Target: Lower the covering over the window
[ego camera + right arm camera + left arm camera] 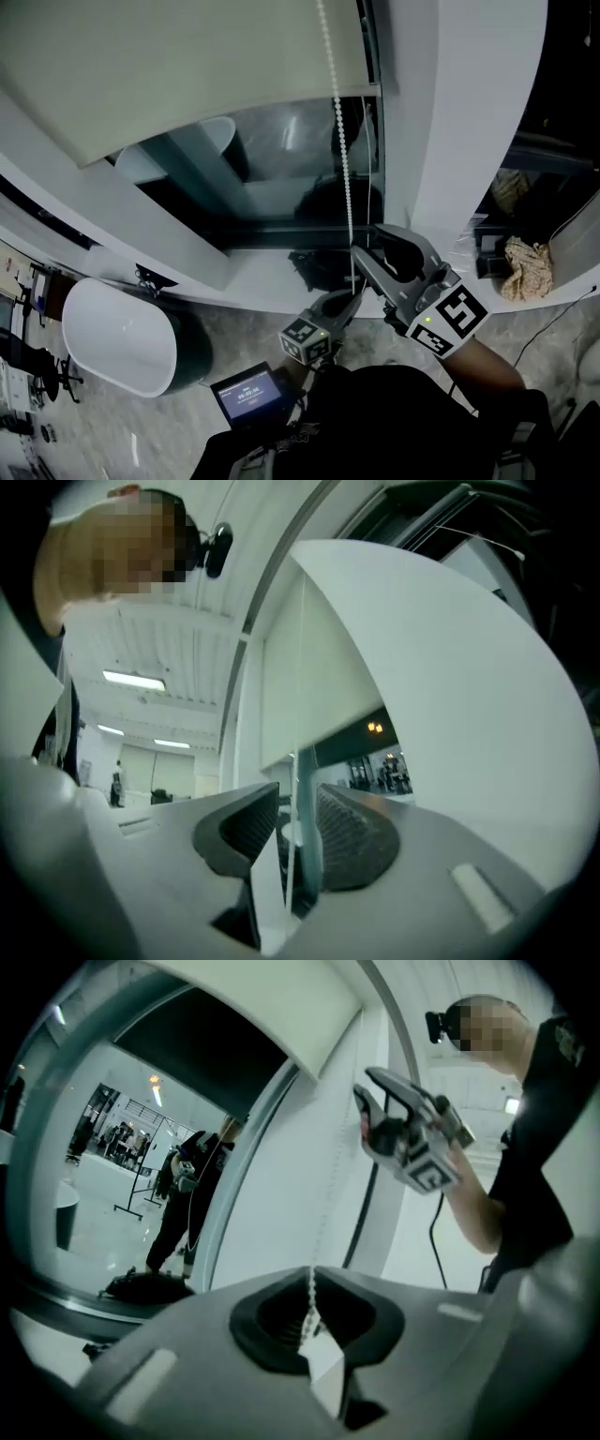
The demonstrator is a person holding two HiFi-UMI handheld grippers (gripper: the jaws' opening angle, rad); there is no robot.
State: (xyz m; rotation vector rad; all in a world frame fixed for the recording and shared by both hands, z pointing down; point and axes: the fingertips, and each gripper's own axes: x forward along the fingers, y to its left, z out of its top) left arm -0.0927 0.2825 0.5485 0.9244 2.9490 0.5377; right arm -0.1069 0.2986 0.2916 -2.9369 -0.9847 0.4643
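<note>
Roller blind — part lowered; window half bare. Left gripper clamped on bead chain — right gripper agape around it.

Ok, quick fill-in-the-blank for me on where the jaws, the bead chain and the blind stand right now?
1. The jaws of the left gripper are ___ on the bead chain.
2. The jaws of the right gripper stand ___, with the chain running between them.
3. Along the chain, the right gripper sits ___ than the left one.
4. The blind covers only the ___ part of the window.

Missing words: shut; open; higher; upper.
</note>
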